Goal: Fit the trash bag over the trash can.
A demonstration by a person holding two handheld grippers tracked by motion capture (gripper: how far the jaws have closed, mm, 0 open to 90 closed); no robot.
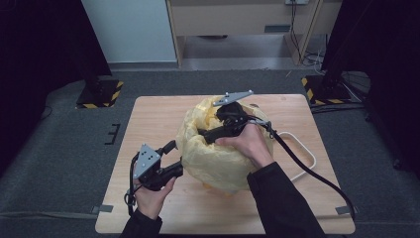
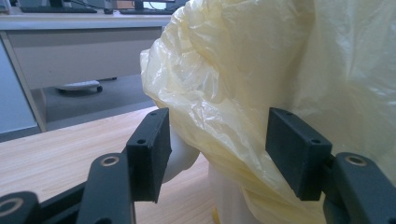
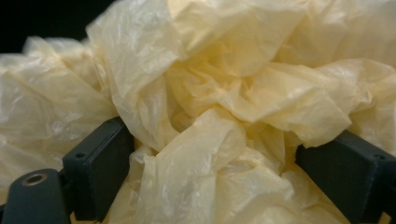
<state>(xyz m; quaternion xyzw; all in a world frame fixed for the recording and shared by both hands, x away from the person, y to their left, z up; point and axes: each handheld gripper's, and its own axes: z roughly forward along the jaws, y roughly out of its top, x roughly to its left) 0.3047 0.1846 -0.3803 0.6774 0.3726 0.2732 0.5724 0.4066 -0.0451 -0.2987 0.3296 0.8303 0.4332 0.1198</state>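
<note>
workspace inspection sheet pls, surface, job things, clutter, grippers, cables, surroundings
surface: wooden table, bare wood around the work.
job's things: crumpled yellow plastic bag draped over a white object, mid-table.
clutter: white loop-shaped item right of the bag, partly hidden.
grippers: left gripper open, jaws either side of the bag's lower edge; right gripper open, jaws spread in the bag's folds at the top.
cables: black cable trails from the right gripper over the table's right edge.
surroundings: grey carpet, striped stand bases, desk behind.
</note>
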